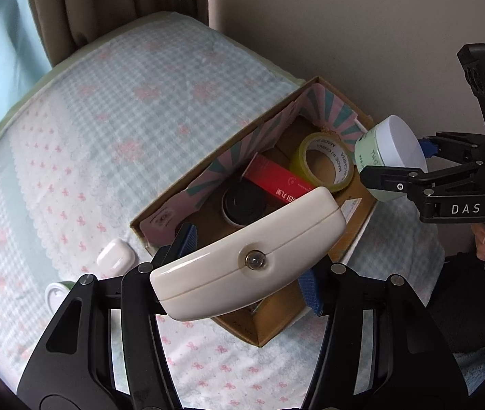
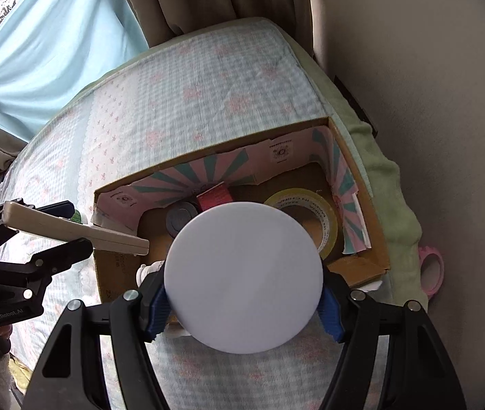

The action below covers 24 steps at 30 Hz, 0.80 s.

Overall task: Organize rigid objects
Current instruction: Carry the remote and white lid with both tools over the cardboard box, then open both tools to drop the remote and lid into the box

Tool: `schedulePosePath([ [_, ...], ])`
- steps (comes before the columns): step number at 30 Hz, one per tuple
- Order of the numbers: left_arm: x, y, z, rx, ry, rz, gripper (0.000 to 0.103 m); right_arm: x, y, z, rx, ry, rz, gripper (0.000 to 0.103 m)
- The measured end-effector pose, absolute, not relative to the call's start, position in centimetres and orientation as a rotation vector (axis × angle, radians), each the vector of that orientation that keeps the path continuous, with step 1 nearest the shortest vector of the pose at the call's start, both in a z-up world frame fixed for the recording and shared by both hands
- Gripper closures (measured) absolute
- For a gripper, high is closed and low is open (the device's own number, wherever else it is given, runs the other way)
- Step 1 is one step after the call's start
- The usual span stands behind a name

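The cardboard box (image 1: pixel 362 212) is sitting at the bed's (image 1: pixel 106 119) wall-side edge, holding a tape roll (image 1: pixel 324 162), a red carton (image 1: pixel 276 179) and a black-lidded jar (image 1: pixel 244 205). Above it, the left gripper (image 1: pixel 247 263) is clamping a cream case (image 1: pixel 247 253); the right gripper (image 2: pixel 242 302) is gripping a white-lidded jar (image 2: pixel 242 278).

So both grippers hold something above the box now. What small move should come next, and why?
Probably lower the right gripper a little and release the white-lidded jar into the cardboard box. The jar hangs near the tape roll, while the left gripper holds the cream case over the other end.
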<state>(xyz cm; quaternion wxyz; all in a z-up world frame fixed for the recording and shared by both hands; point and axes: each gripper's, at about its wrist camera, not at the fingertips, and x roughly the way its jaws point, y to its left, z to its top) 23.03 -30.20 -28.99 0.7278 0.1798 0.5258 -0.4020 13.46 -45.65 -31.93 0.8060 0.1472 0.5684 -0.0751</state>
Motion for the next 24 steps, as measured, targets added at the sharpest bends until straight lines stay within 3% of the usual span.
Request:
schedulePosePath([
  [14,23.8,-32.8,-31.1,0.541,1.201,-0.857,0.051,15.8,-45.8,-37.5,0.489,1.287,-0.074,0.036],
  [16,23.6,-33.3,-31.0,0.576,1.197,-0.867,0.043,16.0,-45.9,-37.5,0.48,1.276,-0.1,0.015],
  [17,23.6,-33.4,-30.9,0.587,1.195,-0.865,0.013,15.8,-46.4,-36.9,0.486,1.239,-0.123,0.0],
  [18,23.5,-33.4,-30.6,0.59,1.185,-0.865,0.001,15.5,-47.0,-36.3,0.508,1.193,-0.145,0.0],
  [24,23.9,-31.9,-30.0,0.538,1.206,-0.858,0.0,13.8,-49.5,-34.3,0.518,1.096,-0.259,0.0],
])
